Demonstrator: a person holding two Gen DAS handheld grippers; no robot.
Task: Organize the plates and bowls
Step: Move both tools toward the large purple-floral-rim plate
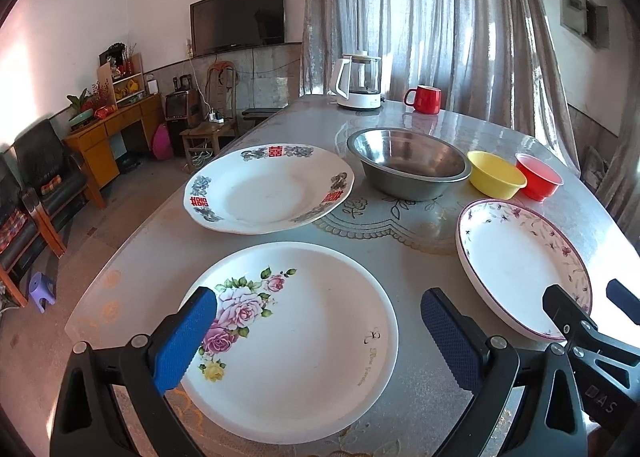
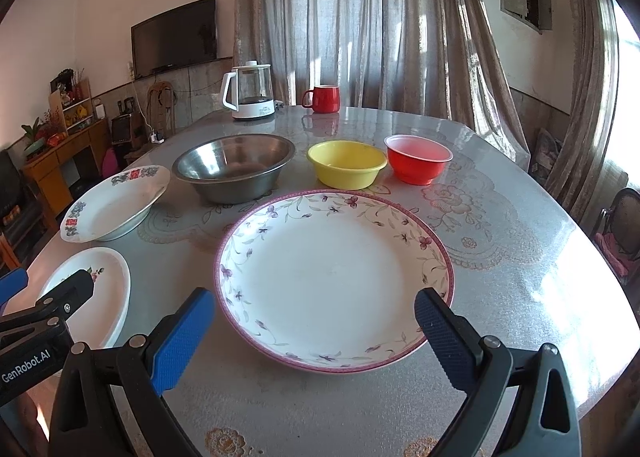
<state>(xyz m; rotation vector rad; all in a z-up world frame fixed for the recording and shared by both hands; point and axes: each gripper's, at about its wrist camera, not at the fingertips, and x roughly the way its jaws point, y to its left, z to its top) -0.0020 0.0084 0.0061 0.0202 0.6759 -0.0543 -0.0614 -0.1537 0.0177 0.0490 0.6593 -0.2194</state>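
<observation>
Plates, bowls all separate on worktop [image 2: 520, 257]: rose plate [image 1: 292, 337] near left, vine plate [image 2: 332, 277] near right, bowls far. Nothing stacked yet. Left gripper [image 1: 320, 341], right gripper [image 2: 316, 337]: jaws apart, empty, each hovering over own plate. Next, likely: lower, pinch near rim.

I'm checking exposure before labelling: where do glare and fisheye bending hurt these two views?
Right wrist view: window light blows out the table at its right edge. Left wrist view: softer sheen near the red mug; curtains bow. Both: dark corner vignetting, plates sharp.
</observation>
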